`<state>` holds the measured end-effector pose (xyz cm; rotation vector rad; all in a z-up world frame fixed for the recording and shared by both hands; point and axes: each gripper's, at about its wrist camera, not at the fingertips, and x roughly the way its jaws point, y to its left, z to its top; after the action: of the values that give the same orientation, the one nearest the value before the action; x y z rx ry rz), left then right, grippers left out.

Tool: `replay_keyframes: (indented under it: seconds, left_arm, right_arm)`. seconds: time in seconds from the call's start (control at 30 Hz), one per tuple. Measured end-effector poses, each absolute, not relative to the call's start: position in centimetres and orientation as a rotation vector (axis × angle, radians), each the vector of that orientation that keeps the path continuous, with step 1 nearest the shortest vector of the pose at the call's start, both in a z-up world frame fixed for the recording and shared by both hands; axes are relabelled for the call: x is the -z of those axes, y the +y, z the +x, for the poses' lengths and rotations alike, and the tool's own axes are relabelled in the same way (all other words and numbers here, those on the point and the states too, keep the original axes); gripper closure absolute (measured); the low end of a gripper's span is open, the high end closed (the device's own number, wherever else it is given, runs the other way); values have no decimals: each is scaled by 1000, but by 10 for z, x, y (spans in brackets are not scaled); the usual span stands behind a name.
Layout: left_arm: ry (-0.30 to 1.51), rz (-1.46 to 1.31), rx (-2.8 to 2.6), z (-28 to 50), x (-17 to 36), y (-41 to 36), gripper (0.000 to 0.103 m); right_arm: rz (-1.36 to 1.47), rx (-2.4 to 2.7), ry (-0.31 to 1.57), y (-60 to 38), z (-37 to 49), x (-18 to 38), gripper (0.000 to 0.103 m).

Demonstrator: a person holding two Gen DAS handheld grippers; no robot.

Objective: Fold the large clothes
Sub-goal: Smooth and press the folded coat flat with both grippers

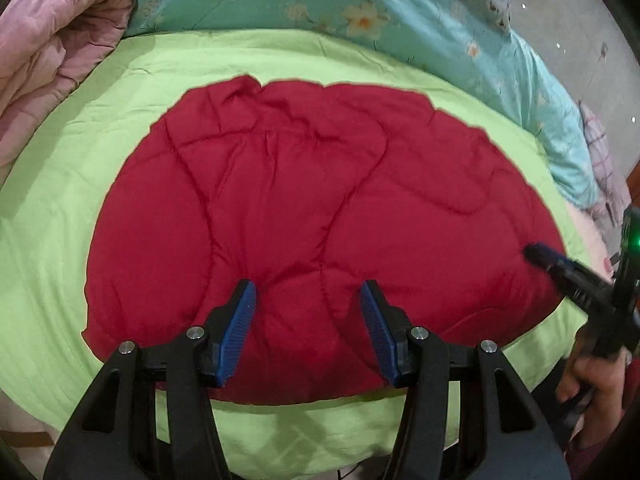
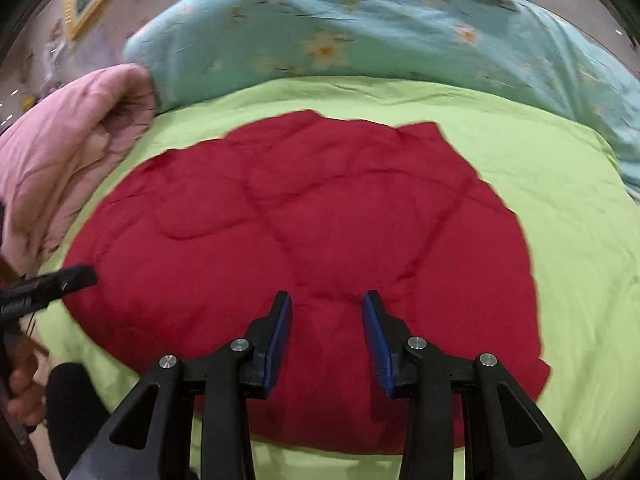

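A red quilted garment (image 1: 300, 184) (image 2: 320, 216) lies folded flat in a rounded shape on a lime-green sheet (image 1: 52, 220) (image 2: 580, 240). My left gripper (image 1: 308, 286) hovers over the garment's near part, open, with only red cloth showing beyond the blue pads. My right gripper (image 2: 327, 296) hangs over the near middle of the garment, also open and holding nothing. The right gripper's tip (image 1: 538, 254) shows at the garment's right edge in the left wrist view. The left gripper's tip (image 2: 80, 276) shows at the left edge in the right wrist view.
A pink quilt (image 1: 52, 40) (image 2: 72, 140) is bunched at the far left of the bed. A teal floral duvet (image 1: 320, 0) (image 2: 360, 32) runs along the back and right. A person's hand (image 1: 588, 372) (image 2: 24, 392) holds each gripper's handle.
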<state>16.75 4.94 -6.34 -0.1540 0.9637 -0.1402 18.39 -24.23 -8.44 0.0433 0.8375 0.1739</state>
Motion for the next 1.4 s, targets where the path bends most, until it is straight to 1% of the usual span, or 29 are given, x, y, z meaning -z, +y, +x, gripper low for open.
replay_keyframes:
  seconds: [0.1, 0.23, 0.3, 0.47, 0.57, 0.7, 0.83, 0.9, 1.07, 1.17, 1.2, 1.3, 1.4]
  left_arm:
    - [963, -125, 122, 175, 65, 42, 49]
    - [964, -110, 101, 175, 70, 41, 45]
    - [966, -96, 93, 176, 71, 40, 45]
    - [965, -101, 93, 173, 72, 39, 43]
    - [964, -99, 101, 174, 75, 39, 42]
    - [965, -92, 114, 179, 77, 38, 38]
    - [967, -91, 126, 189, 81, 39, 31]
    - [973, -108, 132, 194, 83, 41, 30]
    - [945, -209, 180, 184, 58, 62, 30]
    - [924, -248, 158, 178, 47, 84, 30]
    - [924, -254, 140, 178, 47, 90, 30]
    - [922, -290, 114, 181, 50, 104, 31]
    - [945, -280, 97, 193, 59, 104, 31]
  right_arm:
    - [45, -106, 821, -263, 184, 89, 64]
    - [135, -84, 851, -288, 187, 91, 63]
    - [136, -109, 825, -285, 183, 79, 58]
    - [103, -185, 791, -262, 183, 61, 60]
    - [40, -174, 836, -248, 188, 74, 60]
    - [103, -165, 878, -259, 197, 96, 56]
    - [140, -154, 901, -263, 206, 101, 56]
    - [158, -153, 906, -263, 206, 103, 55]
    - [178, -156, 912, -264, 200, 104, 55]
    - [192, -141, 904, -264, 197, 89, 54]
    - [185, -149, 874, -260, 195, 78, 52]
    - [147, -202, 804, -239, 200, 50, 51]
    - [103, -249, 825, -215, 228, 48, 53]
